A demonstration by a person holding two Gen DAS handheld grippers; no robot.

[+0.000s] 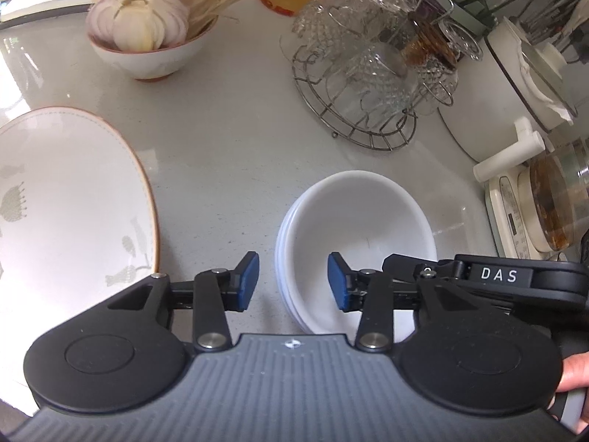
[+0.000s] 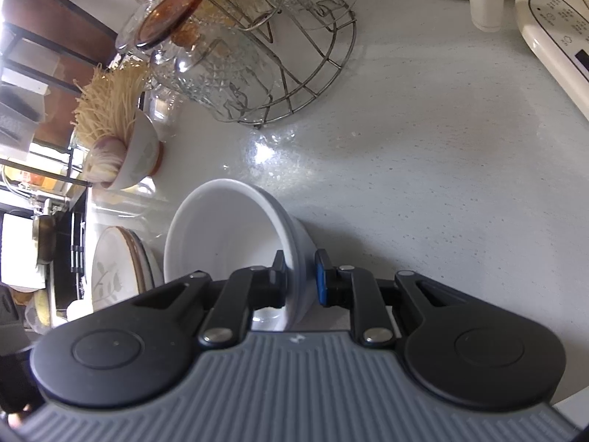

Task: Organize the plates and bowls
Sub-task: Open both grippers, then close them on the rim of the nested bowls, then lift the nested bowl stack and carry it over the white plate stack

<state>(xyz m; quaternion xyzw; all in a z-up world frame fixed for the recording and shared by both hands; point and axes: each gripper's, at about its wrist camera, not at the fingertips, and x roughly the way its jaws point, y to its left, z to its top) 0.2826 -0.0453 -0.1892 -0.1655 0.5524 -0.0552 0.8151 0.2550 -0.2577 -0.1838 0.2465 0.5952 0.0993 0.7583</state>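
Observation:
A stack of white bowls (image 1: 353,243) stands on the grey counter. My left gripper (image 1: 292,281) is open, its jaws astride the stack's left rim without touching. My right gripper (image 2: 300,280) is shut on the rim of the top white bowl (image 2: 228,235); it also shows in the left wrist view (image 1: 478,276) at the stack's right rim. A large white plate with a brown rim and leaf pattern (image 1: 70,202) lies left of the stack; in the right wrist view it looks like stacked plates (image 2: 117,272).
A small bowl with garlic and dry noodles (image 1: 147,37) stands at the back. A wire rack of glass cups (image 1: 375,73) stands behind the bowls. A white pot (image 1: 515,84) and a cream appliance (image 1: 515,202) stand to the right.

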